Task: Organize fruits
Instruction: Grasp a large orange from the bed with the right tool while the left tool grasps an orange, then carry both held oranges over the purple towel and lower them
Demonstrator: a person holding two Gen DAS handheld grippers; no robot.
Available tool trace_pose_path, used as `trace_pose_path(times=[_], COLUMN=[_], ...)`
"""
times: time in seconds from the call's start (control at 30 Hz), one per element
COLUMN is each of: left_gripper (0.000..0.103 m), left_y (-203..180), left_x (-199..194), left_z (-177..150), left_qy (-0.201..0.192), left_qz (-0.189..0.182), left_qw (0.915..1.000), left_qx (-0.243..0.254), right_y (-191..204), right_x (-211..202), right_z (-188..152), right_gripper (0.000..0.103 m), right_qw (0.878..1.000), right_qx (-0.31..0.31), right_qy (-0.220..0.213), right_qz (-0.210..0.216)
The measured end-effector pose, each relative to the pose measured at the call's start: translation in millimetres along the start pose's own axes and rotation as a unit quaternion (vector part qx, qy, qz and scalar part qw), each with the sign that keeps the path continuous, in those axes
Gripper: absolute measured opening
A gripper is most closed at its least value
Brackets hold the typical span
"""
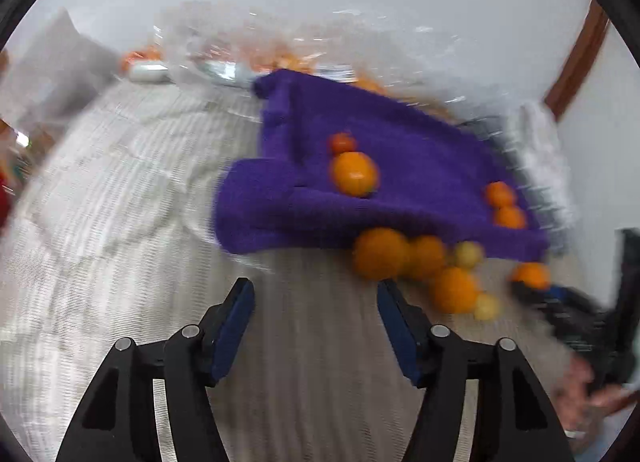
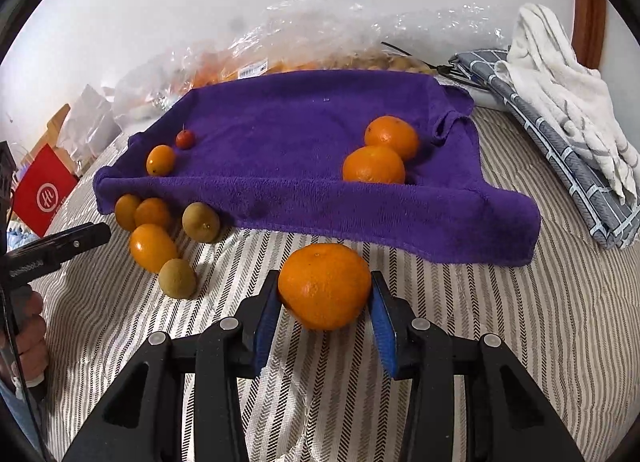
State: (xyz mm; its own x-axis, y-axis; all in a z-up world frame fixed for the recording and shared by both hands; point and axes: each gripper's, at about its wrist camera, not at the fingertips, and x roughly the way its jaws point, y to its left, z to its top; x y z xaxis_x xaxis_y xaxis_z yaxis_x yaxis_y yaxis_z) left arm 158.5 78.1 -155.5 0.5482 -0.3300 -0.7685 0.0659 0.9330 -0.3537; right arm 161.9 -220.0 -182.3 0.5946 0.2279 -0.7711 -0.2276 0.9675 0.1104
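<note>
I am clamping my right tool (image 2: 325,296) on a mandarin (image 2: 325,286) just before the purple towel (image 2: 296,166), my left tool (image 1: 316,294) gaping empty, and risking it rolling off the towel's raised edge.

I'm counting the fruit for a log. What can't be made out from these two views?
- Clear plastic bags, right wrist view: wrinkled film and the purple towel hide the contents, so no count.
- Loose fruit by the towel's edge, left wrist view: motion blur merges them.
- Left gripper, right wrist view: its fingers are cut off.
</note>
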Motion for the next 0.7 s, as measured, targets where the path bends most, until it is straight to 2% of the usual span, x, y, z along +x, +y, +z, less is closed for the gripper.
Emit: trace_pose_path(times=[0.07,0.17,0.27,0.37,0.47,0.57,0.63,0.7], left_gripper=[0.060,0.060,0.051,0.049,0.041,0.041,0.033,0.033], left_y=[-2.3,-13.7,-22.1,-28.5,-28.5,-24.7,-21.0,-14.7], left_x=[-5.1,-6.3,4.0,11.8,21.7,26.2,25.5,23.9], left_z=[-0.1,1.0,6.3,10.8,15.7,14.2,12.5,10.8], left_qy=[-0.012,-0.036,-0.024,-0.012,-0.002,-0.010,-0.012,-0.011], left_qz=[-0.038,-0.016,-0.009,-0.004,-0.008,-0.016,-0.017,-0.028], left_qw=[0.9992,0.9991,0.9995,0.9998,1.0000,0.9996,0.9995,0.9990], left_qx=[-0.006,0.017,0.018,0.017,0.000,-0.020,-0.023,-0.033], right_y=[-0.6,-1.7,-3.1,-3.3,-2.1,-3.0,-3.7,-3.9], right_x=[-0.1,-0.3,-0.6,-0.8,-1.1,-1.2,-0.9,-0.8], right_z=[-0.3,-0.7,-0.8,-0.8,-0.8,-0.8,-0.8,-1.0], right_gripper=[0.042,0.042,0.042,0.042,0.042,0.042,0.042,0.042], right_qw=[1.000,1.000,1.000,1.000,1.000,1.000,1.000,1.000], right_qx=[0.001,0.005,0.006,0.007,0.004,0.007,0.008,0.009], right_qy=[-0.001,-0.001,-0.001,-0.001,0.000,0.000,0.000,0.000], right_qz=[0.001,0.002,0.003,0.003,0.001,0.004,0.005,0.006])
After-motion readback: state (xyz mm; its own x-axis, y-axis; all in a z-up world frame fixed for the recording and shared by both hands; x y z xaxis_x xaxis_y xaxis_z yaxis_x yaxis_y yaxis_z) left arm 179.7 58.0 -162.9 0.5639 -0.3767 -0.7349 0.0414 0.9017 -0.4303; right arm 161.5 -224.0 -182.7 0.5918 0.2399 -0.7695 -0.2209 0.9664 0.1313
